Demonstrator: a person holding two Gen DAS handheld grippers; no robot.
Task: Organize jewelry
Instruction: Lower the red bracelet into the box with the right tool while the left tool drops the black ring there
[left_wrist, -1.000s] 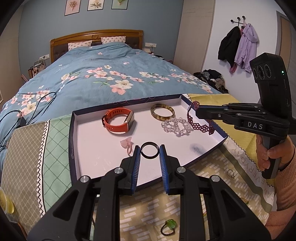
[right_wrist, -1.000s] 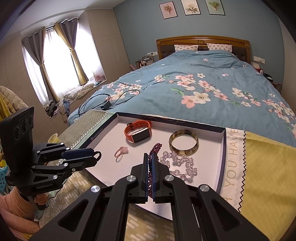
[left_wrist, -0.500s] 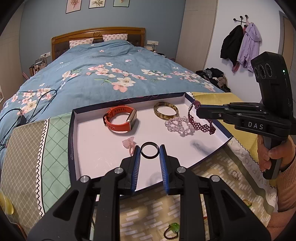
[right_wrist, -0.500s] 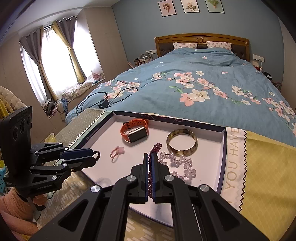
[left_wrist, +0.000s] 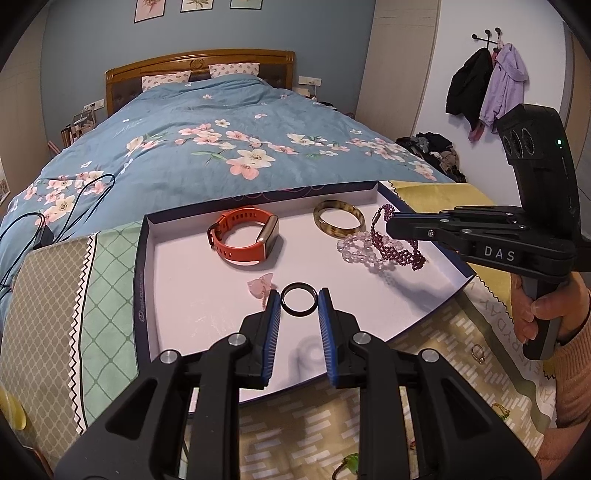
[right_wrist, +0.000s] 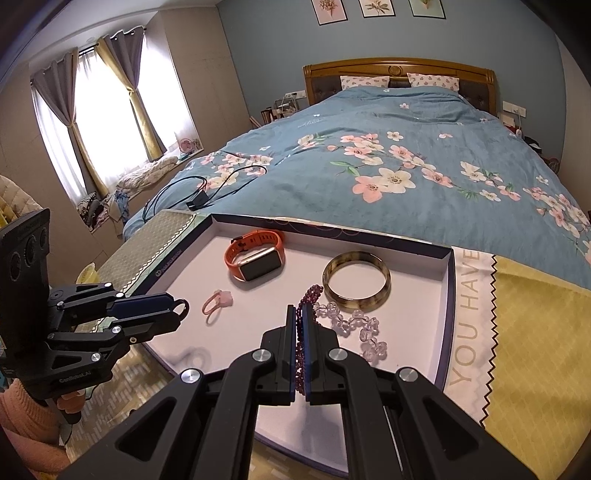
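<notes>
The left gripper (left_wrist: 298, 303) has its jaws narrowed onto a black ring (left_wrist: 299, 300), held by its outer edge above the white floor of the shallow tray (left_wrist: 146, 266); its shadow falls below on the tray floor, so it looks to be lifted clear. The ring is probably light, rigid and smooth, so it could twist or slip out of the ribbed blue pads unless the grip crosses its full width. The right gripper (right_wrist: 300, 314) has its jaws pressed together on a purple beaded bracelet (left_wrist: 400, 248), whose loose length droops beside a clear bead bracelet (right_wrist: 360, 330). That strand is limp and will swing; its thread may be fragile, so pinch the beads, not the clasp.
</notes>
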